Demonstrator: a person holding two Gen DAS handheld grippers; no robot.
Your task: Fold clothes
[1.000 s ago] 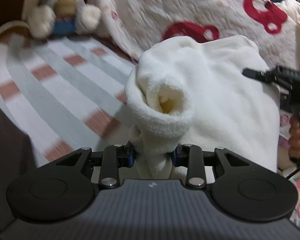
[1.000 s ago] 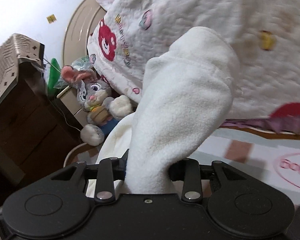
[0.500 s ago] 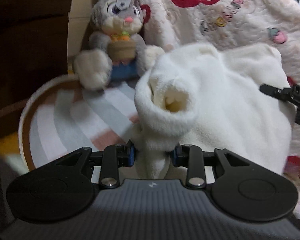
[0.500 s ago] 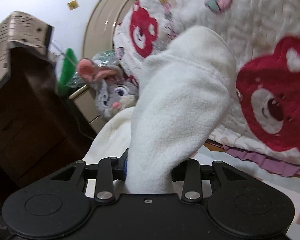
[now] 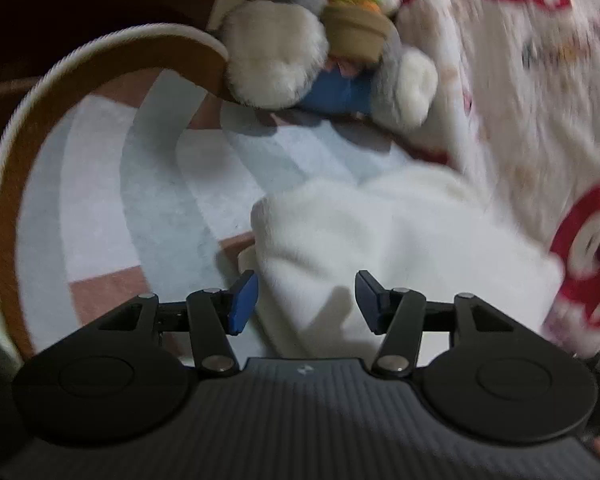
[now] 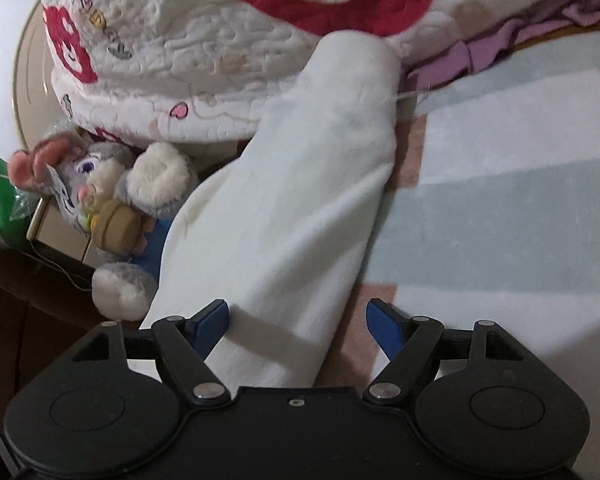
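A white fleece garment (image 5: pixel 380 248) lies on the striped bed sheet (image 5: pixel 132 184), spread out ahead of my left gripper (image 5: pixel 306 300). That gripper stands open, its blue pads on either side of the garment's near edge without pinching it. In the right wrist view the same white fleece garment (image 6: pixel 300 208) stretches away from my right gripper (image 6: pixel 298 326) as a long flat strip. The right gripper is open too, with the fleece lying loosely between its spread fingers.
A grey plush rabbit (image 5: pixel 320 40) sits at the head of the bed against the curved brown bed edge (image 5: pixel 40 120); the plush rabbit (image 6: pixel 112 196) shows at left in the right wrist view. A quilted white blanket with red bears (image 6: pixel 204 40) is heaped behind the garment.
Both grippers held the fleece raised, then lowered it onto the bed and opened. The garment now lies flat on the sheet, released.
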